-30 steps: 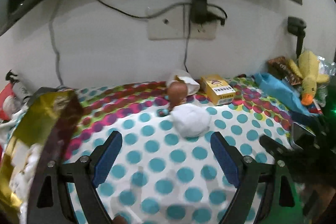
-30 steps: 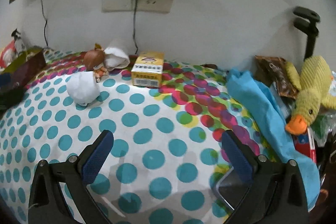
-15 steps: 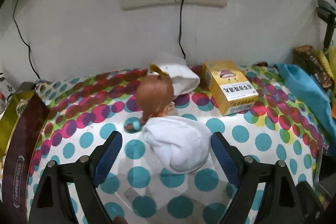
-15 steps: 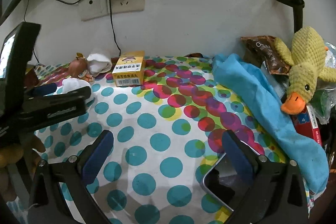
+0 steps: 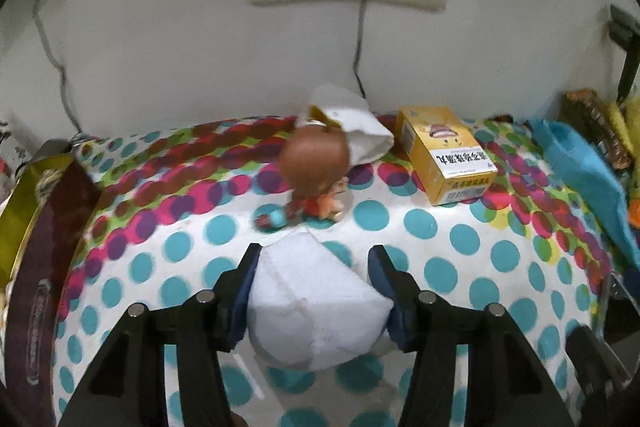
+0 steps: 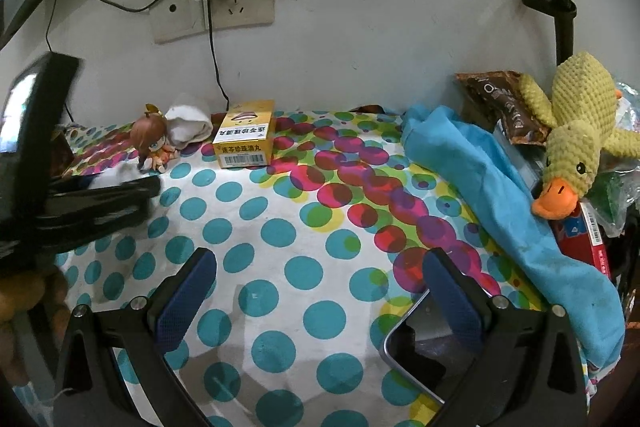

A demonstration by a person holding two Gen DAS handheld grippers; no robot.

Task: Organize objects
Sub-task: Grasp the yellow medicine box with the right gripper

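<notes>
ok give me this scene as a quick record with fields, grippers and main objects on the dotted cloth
surface: polka-dot tablecloth
left gripper: jaws just closing, blue pads against the sides of the soft white rolled bundle
right gripper: open, nothing between its fingers, above the cloth
figurine: small brown-haired doll, just beyond the held bundle
box: yellow cardboard medicine box, near the wall
second white cloth roll: behind the doll
right edge: blue cloth, yellow knitted duck toy

A home: a polka-dot worktop (image 6: 304, 267), wall socket (image 6: 212, 11) at 11 o'clock, plush duck (image 6: 572, 143) at 3 o'clock.
</notes>
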